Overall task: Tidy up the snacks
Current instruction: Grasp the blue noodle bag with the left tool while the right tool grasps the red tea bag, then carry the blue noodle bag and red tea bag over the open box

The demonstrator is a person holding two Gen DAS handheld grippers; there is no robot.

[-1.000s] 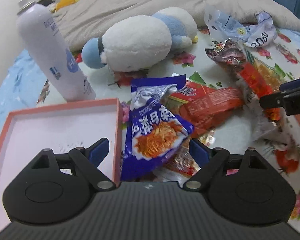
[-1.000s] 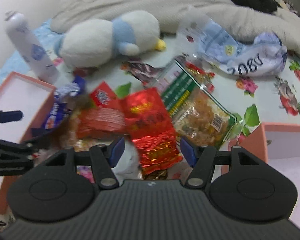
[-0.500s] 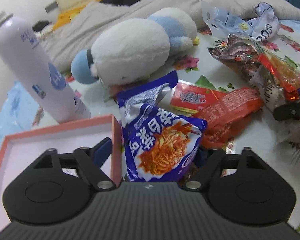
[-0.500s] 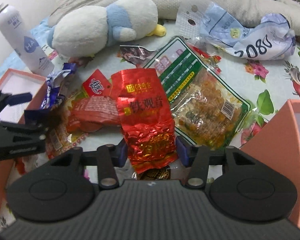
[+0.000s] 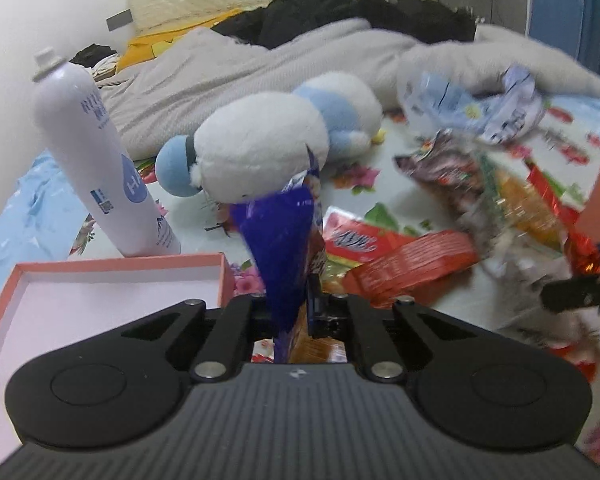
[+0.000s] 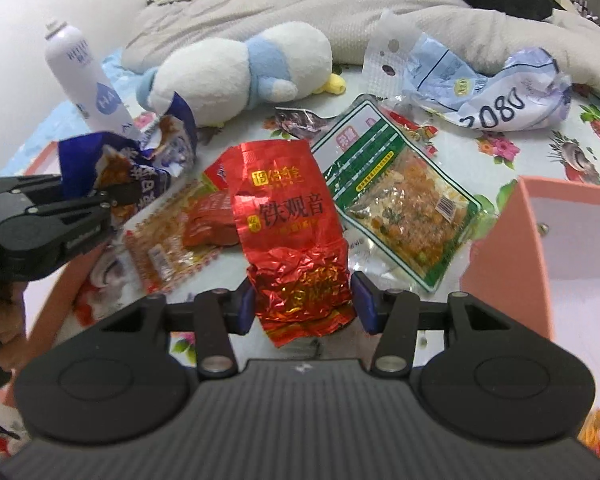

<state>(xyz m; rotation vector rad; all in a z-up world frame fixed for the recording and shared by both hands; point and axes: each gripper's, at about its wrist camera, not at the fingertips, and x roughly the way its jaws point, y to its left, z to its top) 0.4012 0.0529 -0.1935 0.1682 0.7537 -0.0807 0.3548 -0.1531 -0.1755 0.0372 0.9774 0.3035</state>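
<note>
Soft, even indoor light; fisheye-bowed edges (left view's right side motion-smeared).

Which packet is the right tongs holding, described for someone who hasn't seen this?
Start at the white plush toy on the flowered bed, then come down to the snack pile. The red foil packet stands upright in the right tongs; alone there it is shiny, crinkled foil with large dark characters.

spray bottle (image 5: 100, 168) behind left box (image 5: 100, 268), plush toy (image 5: 260, 148) right of bottle, snack packets (image 5: 412, 268) before toy
</note>
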